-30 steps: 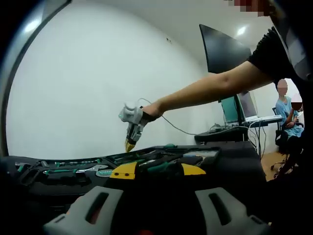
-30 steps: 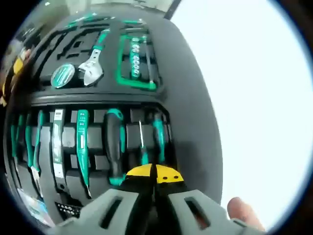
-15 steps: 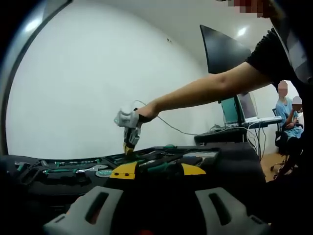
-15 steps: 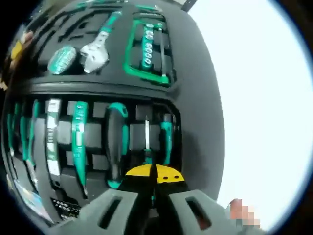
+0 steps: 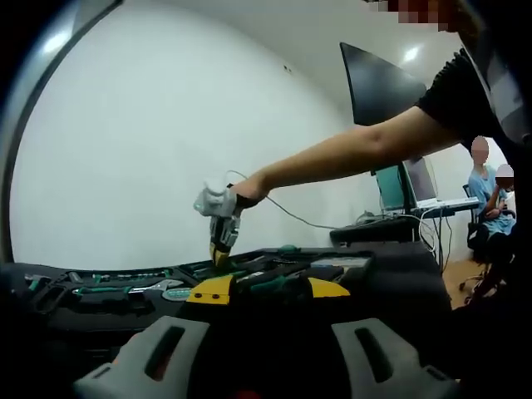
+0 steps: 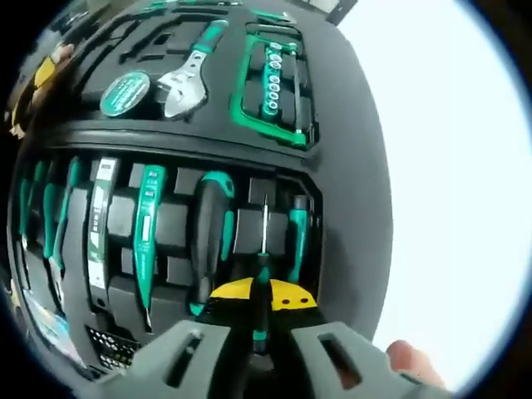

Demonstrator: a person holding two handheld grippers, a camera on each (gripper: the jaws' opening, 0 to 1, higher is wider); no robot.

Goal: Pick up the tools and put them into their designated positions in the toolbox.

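Observation:
The open black toolbox (image 6: 349,166) has foam slots holding green-handled tools. My right gripper (image 6: 261,294) is shut on a small green screwdriver (image 6: 263,274). Its thin shaft points up along an empty slot between a thick black-and-green screwdriver (image 6: 212,237) and a slimmer green one (image 6: 298,237). In the left gripper view the right gripper (image 5: 219,249) hangs in a person's hand, tips down over the toolbox (image 5: 125,291). My left gripper (image 5: 268,289) sits low in front of the box, its yellow-tipped jaws wide apart and open.
An adjustable wrench (image 6: 187,83), a round tape measure (image 6: 125,91), a socket rail (image 6: 273,71) and tester pens (image 6: 146,224) fill other slots. A white wall stands behind the box. A monitor (image 5: 378,83), a desk and seated people (image 5: 486,191) are at the right.
The right gripper has moved a little left and down toward the toolbox. The small screwdriver's shaft now lies over the empty slot. The left gripper has stayed still.

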